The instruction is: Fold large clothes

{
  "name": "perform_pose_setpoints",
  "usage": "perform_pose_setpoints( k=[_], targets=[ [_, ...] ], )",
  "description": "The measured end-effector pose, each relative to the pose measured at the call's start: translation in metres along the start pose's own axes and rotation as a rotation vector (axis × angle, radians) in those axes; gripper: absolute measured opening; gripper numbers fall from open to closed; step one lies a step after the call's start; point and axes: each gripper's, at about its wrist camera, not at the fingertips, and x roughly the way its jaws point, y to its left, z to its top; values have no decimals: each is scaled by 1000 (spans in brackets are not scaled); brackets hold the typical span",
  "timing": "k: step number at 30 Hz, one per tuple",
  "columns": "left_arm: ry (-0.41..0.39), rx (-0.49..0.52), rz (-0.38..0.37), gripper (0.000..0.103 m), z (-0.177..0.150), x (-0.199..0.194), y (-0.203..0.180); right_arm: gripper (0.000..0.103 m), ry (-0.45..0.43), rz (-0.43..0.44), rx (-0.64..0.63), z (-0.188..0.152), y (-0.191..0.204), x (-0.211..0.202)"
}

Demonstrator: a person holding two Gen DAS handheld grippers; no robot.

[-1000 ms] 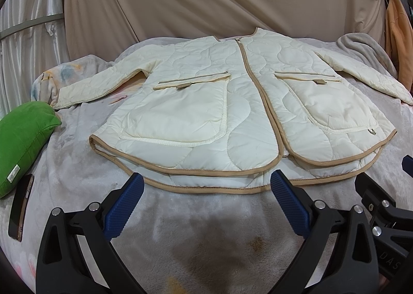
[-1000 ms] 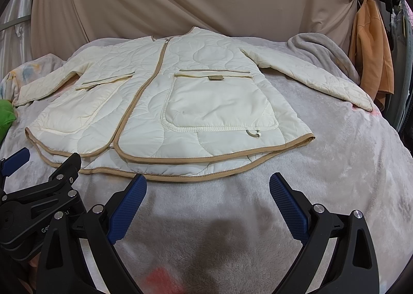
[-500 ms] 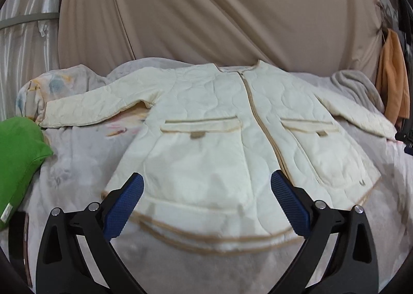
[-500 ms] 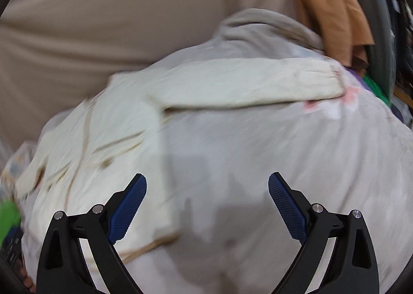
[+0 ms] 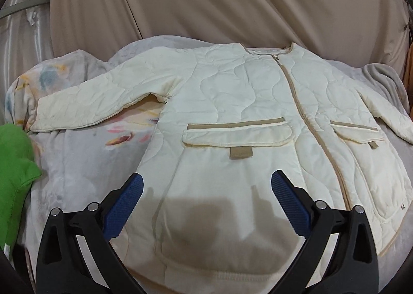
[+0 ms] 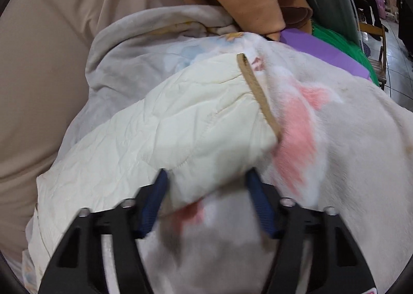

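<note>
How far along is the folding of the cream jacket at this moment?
Done: the jacket lies spread flat and zipped on the blanket, sleeves out; no fold shows yet. In hand: the right gripper is closing around the end of one sleeve, near its tan cuff edge. The left gripper hangs open over the lower front, holding nothing. Left: both sleeves folded in, then the body.
</note>
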Motion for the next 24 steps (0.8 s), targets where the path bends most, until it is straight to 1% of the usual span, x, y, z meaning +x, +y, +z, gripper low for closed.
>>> perform_pose_setpoints(
  k=[1, 2, 4, 5, 6, 7, 9, 10, 11, 12, 15, 17, 18, 19, 20, 21, 22, 24],
  targets=[
    [1, 2, -1, 97, 2, 3, 0, 30, -3, 13, -4, 4, 7, 2],
    [3, 0, 5, 97, 5, 7, 1, 11, -7, 32, -4, 8, 16, 1],
    [4, -10, 7, 97, 11, 13, 3, 10, -59, 90, -10, 17, 45, -10],
    [3, -16, 7, 97, 14, 14, 4, 10, -85, 146, -46, 21, 72, -18],
    [0, -18, 7, 97, 17, 15, 5, 9, -102, 175, -81, 21, 94, -25],
    [-6, -19, 10, 97, 21, 16, 5, 9, -133, 218, -151, 19, 131, -36],
    [-25, -19, 17, 97, 30, 17, 6, 9, -155, 315, -280, 5, 200, -53],
    [-35, -20, 17, 97, 34, 17, 7, 9, -151, 382, -356, -9, 243, -61],
    [-47, -23, 18, 97, 40, 17, 8, 9, -136, 435, -416, -24, 277, -66],
    [-52, -26, 16, 97, 44, 18, 8, 9, -112, 499, -493, -46, 319, -70],
    [-61, -50, -9, 97, 58, 21, 13, 9, -45, 629, -657, -111, 407, -71],
    [-61, -77, -42, 97, 68, 25, 19, 9, 19, 687, -778, -169, 462, -61],
    [-60, -89, -53, 97, 72, 28, 22, 9, 58, 704, -827, -196, 482, -53],
    [-59, -101, -72, 97, 77, 31, 25, 10, 116, 717, -880, -230, 503, -42],
    [-55, -109, -82, 97, 81, 34, 28, 13, 172, 721, -928, -260, 519, -29],
    [-48, -116, -92, 97, 85, 39, 30, 16, 208, 711, -964, -281, 531, -18],
    [-35, -123, -105, 97, 89, 45, 32, 17, 240, 679, -1015, -309, 542, -4],
    [9, -164, -140, 97, 98, 61, 38, 27, 277, 623, -1081, -344, 549, 8]
  ],
)
